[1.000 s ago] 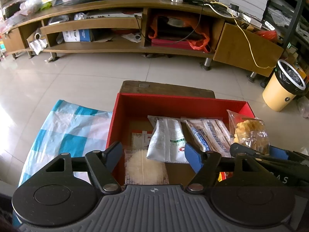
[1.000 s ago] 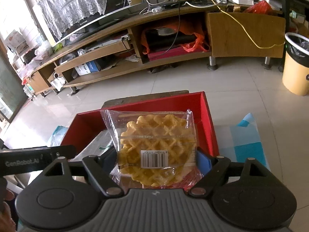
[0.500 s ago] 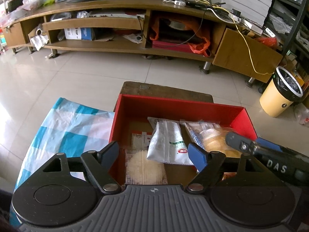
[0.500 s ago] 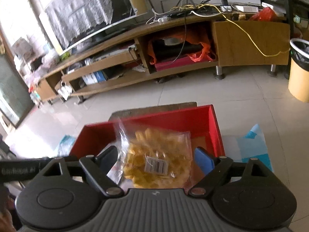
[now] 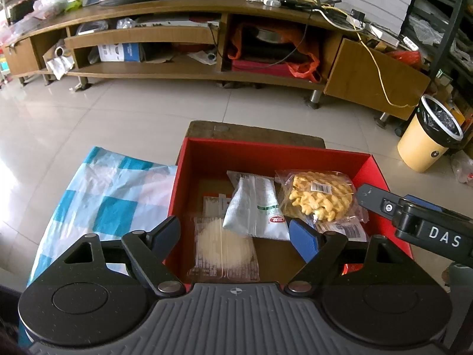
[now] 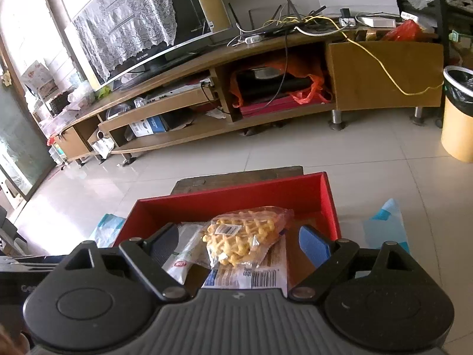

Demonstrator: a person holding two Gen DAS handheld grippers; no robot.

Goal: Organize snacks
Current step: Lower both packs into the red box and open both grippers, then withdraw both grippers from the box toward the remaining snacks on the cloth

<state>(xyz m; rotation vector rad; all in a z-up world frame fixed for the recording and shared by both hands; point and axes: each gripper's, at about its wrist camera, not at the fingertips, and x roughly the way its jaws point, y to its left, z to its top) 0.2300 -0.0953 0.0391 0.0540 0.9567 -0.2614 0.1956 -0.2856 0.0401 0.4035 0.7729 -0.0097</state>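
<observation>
Box (image 5: 295,151): red, open, on a low worktop (image 5: 254,130) mostly hidden behind it.
Waffle bag (image 6: 245,235): lay in the box's right part, atop a flat pack (image 6: 260,275) and just beside a white pouch (image 5: 257,210).
Left tongs (image 5: 236,233): jaws opening, nothing between them.
Right tongs (image 6: 239,241): wide apart, clear of the waffle bag.
Cloth (image 5: 103,198): checked, partly cut off by the left tongs.

We see the left gripper (image 5: 235,232) built from a ribbed grey housing, two black discs, black linkage arms with silver pivot screws, and blue pads (image 5: 303,238). The right gripper (image 6: 239,242) matches it, a small emblem centred on the housing. Beside the left gripper's housing, the right unit's black body reads "DAS" in white.
</observation>
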